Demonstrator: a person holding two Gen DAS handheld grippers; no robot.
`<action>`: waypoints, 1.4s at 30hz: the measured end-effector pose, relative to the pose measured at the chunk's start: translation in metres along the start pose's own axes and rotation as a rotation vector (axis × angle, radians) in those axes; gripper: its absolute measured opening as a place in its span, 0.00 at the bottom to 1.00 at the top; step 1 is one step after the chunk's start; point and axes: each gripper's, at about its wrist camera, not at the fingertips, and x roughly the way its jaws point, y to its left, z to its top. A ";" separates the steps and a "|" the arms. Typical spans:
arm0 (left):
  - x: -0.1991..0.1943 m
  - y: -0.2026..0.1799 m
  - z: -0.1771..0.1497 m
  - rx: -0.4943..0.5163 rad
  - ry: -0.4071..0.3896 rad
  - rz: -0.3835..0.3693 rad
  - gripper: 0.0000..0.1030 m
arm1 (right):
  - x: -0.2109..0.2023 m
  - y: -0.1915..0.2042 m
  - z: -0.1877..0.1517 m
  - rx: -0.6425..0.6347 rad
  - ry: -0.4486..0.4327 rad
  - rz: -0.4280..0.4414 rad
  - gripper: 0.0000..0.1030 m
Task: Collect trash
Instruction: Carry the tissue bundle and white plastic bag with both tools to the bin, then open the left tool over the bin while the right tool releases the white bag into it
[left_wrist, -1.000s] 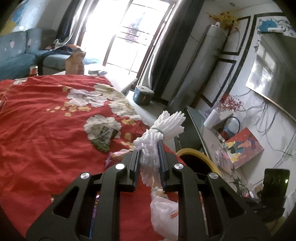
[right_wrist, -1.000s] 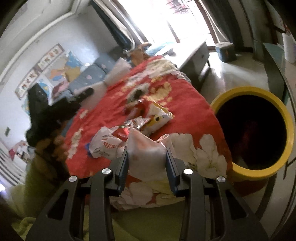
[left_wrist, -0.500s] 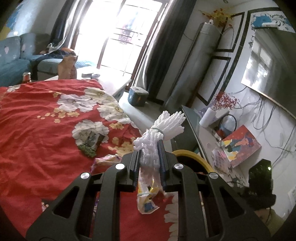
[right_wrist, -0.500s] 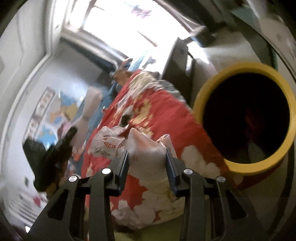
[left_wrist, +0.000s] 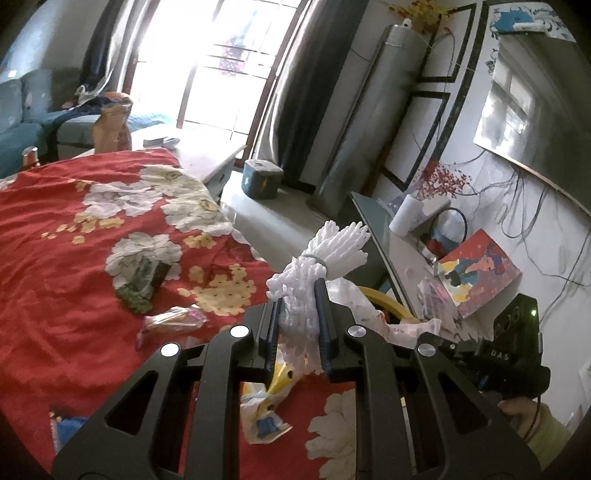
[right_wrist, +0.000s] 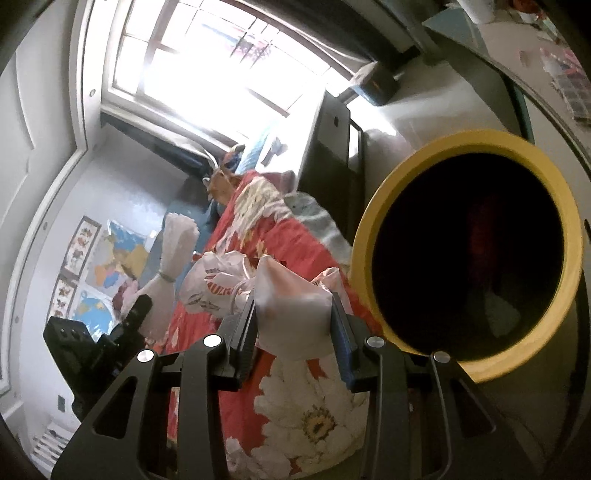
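White foam netting (left_wrist: 314, 273): a bundle tied with a band, clamped between the narrow-set jaws of the left gripper (left_wrist: 298, 326) and sticking up past its fingertips.
Left view, cloth: a red floral cloth (left_wrist: 62, 236) covers the table; a dark green wrapper (left_wrist: 142, 282), a pink wrapper (left_wrist: 173, 321) and a yellow-and-blue snack packet (left_wrist: 264, 413) lie loose on it.
Left view, bin: only a slice of the yellow bin (left_wrist: 384, 299) rim shows, just beyond the netting and beside the cloth's edge.
Left view, other hand: at lower right a hand (left_wrist: 521, 413) in a pale green sleeve holds the black body of the other tool.
Right view, tool: the right gripper (right_wrist: 293, 321) is closed on a white plastic bag (right_wrist: 291, 310), pads pressing both sides, with printed folds trailing to the left.
Right view, bin: the yellow bin's (right_wrist: 373, 236) dark mouth faces the camera, just right of the bag; some scraps lie inside.
Right view, left tool: the foam netting (right_wrist: 173, 243) shows at left, above the black left tool.
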 end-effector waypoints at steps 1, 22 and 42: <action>0.002 -0.001 0.000 0.001 0.001 -0.002 0.12 | -0.001 -0.001 0.001 -0.004 -0.009 -0.007 0.34; 0.066 -0.068 -0.012 0.130 0.113 -0.087 0.12 | -0.038 -0.032 0.017 -0.132 -0.265 -0.320 0.34; 0.112 -0.136 -0.033 0.274 0.227 -0.150 0.49 | -0.056 -0.063 0.025 -0.100 -0.346 -0.447 0.61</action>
